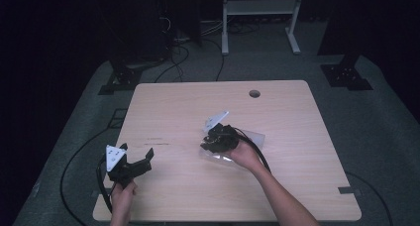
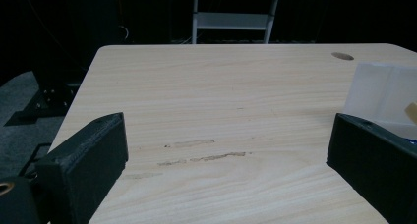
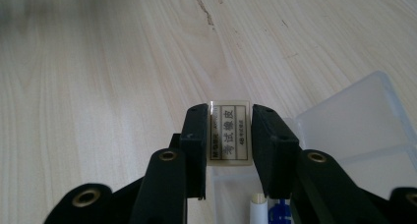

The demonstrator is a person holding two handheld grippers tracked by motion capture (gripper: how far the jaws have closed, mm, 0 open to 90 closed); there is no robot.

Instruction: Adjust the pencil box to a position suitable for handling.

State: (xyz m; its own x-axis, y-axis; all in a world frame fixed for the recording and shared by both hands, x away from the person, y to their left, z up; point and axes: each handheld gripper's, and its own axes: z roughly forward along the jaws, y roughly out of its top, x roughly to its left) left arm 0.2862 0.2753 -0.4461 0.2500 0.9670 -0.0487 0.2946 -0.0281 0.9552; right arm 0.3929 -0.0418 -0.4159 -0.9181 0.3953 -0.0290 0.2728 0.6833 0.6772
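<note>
In the high view the right gripper [image 1: 212, 142] covers most of the clear plastic box [image 1: 253, 137] at the centre of the frame, and whatever it holds is too small to make out there. In the right gripper view the eraser [image 3: 228, 131] has both side faces hidden behind the black jaws, the box [image 3: 364, 116] runs off the right edge, and a white pen tip [image 3: 257, 204] is cut off at the bottom edge. In the left gripper view the box [image 2: 383, 91] is cut by the right edge, its lower part hidden behind the right-hand jaw, and a small tan object [image 2: 412, 110] at that edge cannot be identified.

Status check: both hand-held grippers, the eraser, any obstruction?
Right hand-held gripper shut on eraser, above open clear box. Left hand-held gripper open, empty, over table. Nothing in the way.
</note>
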